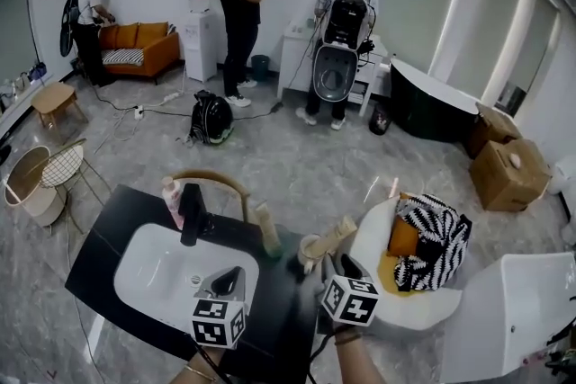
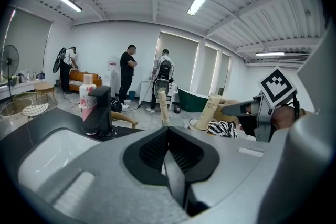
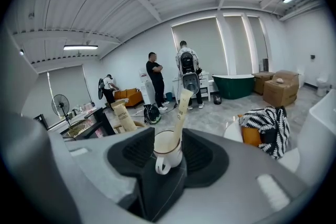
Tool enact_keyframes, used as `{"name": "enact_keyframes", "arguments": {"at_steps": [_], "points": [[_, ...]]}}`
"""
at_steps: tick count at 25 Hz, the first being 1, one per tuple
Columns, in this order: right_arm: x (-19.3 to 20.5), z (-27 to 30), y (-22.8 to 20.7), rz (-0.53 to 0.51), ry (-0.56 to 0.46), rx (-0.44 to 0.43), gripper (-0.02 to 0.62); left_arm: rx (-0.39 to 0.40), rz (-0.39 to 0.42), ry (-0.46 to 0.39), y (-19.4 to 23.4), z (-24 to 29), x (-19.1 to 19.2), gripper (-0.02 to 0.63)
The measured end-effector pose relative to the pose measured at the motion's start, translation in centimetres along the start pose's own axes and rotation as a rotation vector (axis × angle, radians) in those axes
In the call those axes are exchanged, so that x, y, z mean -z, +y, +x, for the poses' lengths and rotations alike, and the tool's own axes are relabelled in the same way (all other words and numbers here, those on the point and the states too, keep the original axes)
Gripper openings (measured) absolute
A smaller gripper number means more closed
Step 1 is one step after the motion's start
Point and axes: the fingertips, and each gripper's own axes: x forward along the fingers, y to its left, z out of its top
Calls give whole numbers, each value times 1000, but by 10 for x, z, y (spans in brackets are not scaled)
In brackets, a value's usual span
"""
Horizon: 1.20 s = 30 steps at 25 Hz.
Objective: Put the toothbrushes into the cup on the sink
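Note:
A white cup (image 1: 310,252) stands on the black counter right of the sink (image 1: 148,274), and a toothbrush in a tan paper sleeve (image 1: 338,233) leans out of it. A second sleeved toothbrush (image 1: 267,229) stands upright just left of the cup. My right gripper (image 1: 340,266) is open. Its view shows the cup (image 3: 167,148) and its toothbrush (image 3: 181,108) in the gap just ahead of the fingertips, and the pads do not press it. My left gripper (image 1: 229,281) hovers over the basin's near right edge, shut and empty, with its jaws meeting in its own view (image 2: 168,139).
A black faucet (image 1: 191,213) and a pink bottle (image 1: 170,196) stand behind the basin. A wooden chair back (image 1: 212,181) curves behind the counter. At the right is a white chair with a striped cushion (image 1: 436,247). Several people stand far across the room.

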Motion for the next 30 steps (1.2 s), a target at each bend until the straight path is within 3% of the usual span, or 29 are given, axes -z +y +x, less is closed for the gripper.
{"name": "enact_keyframes", "arguments": {"at_steps": [15, 19, 30], "points": [[-2, -73, 25, -45, -70, 80, 73, 134, 23, -72, -23, -16, -27, 8], [-4, -88, 26, -48, -95, 118, 31, 153, 30, -85, -27, -18, -33, 9], [5, -110, 24, -13, -118, 180, 3, 171, 36, -90, -26, -20, -40, 9]]}}
